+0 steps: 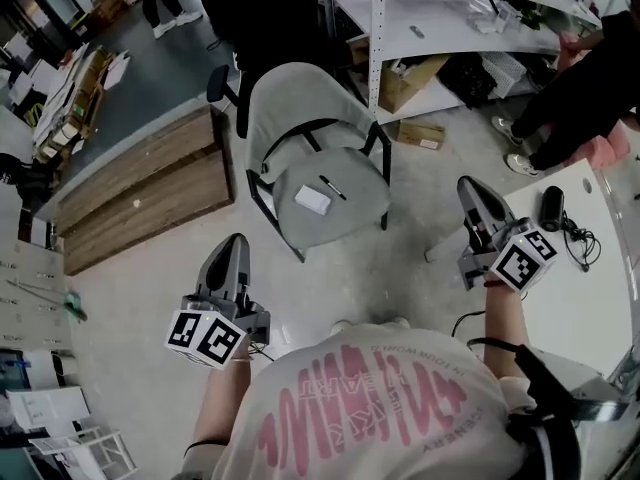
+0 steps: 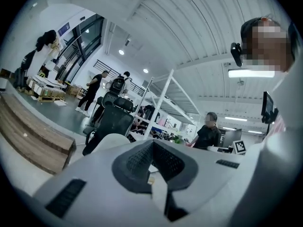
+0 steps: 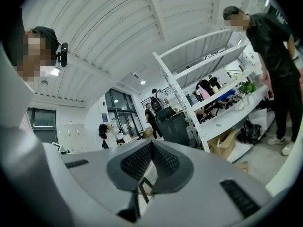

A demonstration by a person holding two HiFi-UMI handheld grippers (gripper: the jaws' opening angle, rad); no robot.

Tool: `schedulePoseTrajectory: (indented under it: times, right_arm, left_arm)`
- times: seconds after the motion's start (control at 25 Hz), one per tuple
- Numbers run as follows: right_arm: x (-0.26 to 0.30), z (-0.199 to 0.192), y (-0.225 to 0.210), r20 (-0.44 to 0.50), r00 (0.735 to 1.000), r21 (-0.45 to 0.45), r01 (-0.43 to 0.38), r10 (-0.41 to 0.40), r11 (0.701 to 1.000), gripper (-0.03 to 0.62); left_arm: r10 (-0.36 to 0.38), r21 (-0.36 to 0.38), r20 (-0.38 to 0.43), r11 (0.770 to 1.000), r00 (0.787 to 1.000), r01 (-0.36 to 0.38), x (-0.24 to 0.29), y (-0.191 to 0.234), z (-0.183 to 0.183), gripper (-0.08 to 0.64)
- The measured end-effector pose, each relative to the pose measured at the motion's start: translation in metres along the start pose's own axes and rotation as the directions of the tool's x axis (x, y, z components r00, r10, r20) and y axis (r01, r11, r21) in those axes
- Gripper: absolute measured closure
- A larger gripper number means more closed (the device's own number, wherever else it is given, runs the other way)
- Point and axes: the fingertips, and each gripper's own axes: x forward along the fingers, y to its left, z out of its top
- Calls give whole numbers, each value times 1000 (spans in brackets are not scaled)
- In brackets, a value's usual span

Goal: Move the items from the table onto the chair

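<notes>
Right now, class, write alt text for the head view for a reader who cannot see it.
A person holds the left gripper and right gripper, both shut, toward a grey chair whose seat bears a card and a pen.

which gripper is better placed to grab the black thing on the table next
Right, likely: the right gripper hangs by the white table, near the black device, while the left gripper is over the floor near the chair. Both are shut and empty.

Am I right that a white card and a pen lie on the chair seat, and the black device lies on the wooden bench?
Not quite: the head view shows the black device on the white table; the white card and pen do lie on the chair seat.
</notes>
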Motion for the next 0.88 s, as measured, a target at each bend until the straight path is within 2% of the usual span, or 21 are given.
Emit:
schedulePoseTrajectory:
  times: [0.12,0.28,0.4,0.48,0.64,0.88]
  right_arm:
    - [-13,10,-9,5,1000,-24,12,-12,1000,578]
    - [-42,24,-28,53,997,-41,58,-56,997,578]
    - [-59,30,-43,76,994,-37,82,-79,996,578]
    - [-84,38,-51,92,986,-38,141,-137,989,578]
    - [-145,54,-71,124,959,-59,265,-256,962,578]
    - [-238,59,-116,142,908,-34,402,-393,915,577]
  left_arm:
    - [-10,10,-18,1000,1000,10,12,-8,-5,551]
    - [-122,-5,-43,993,992,122,35,-35,-17,551]
    - [-183,46,-80,981,980,187,51,-61,-27,551]
    - [-251,59,-107,964,962,258,68,-84,-29,551]
    - [-366,36,-133,927,921,374,103,-131,-36,551]
    - [-442,30,-153,892,884,451,131,-197,-63,551]
